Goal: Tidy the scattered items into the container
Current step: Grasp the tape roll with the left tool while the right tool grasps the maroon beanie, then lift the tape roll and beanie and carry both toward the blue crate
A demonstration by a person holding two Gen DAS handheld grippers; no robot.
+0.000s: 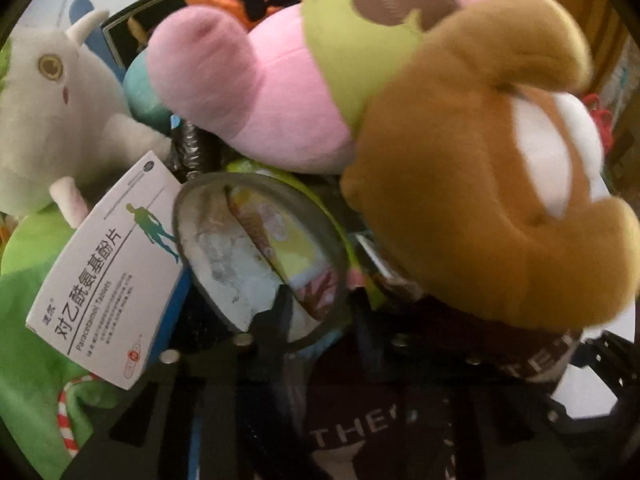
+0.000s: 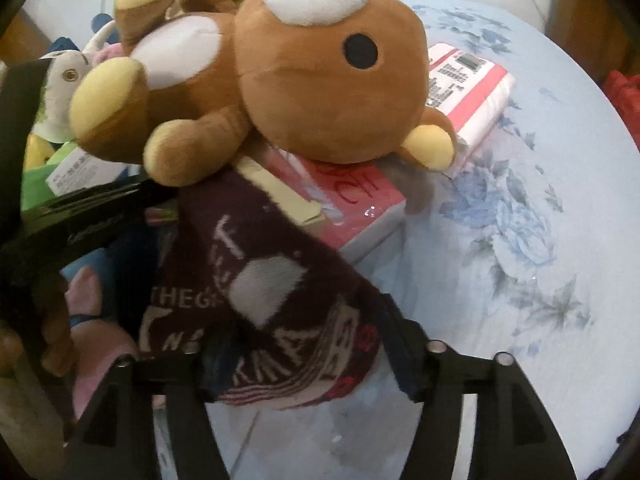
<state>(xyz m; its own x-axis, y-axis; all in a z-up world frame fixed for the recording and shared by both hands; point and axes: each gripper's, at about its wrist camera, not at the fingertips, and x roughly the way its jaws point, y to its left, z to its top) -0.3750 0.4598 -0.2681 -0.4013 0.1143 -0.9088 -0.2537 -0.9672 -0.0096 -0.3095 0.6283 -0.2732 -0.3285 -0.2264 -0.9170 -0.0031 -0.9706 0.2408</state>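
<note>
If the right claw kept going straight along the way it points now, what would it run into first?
The dark maroon lettered cloth, already lying between the right claw fingers. Just past it sits the pink box, with the brown bear plush resting on top. Depth between these is hard to judge.

Brown plush bear (image 2: 304, 80), white muzzle, black eye, yellow paws. Maroon knitted cloth (image 2: 256, 280), white lettering. Pale blue tablecloth (image 2: 540, 240), darker blue flower print. Pink plush toy (image 1: 248, 92), green band. White cardboard medicine box (image 1: 108, 268), black lettering, teal figure.
</note>
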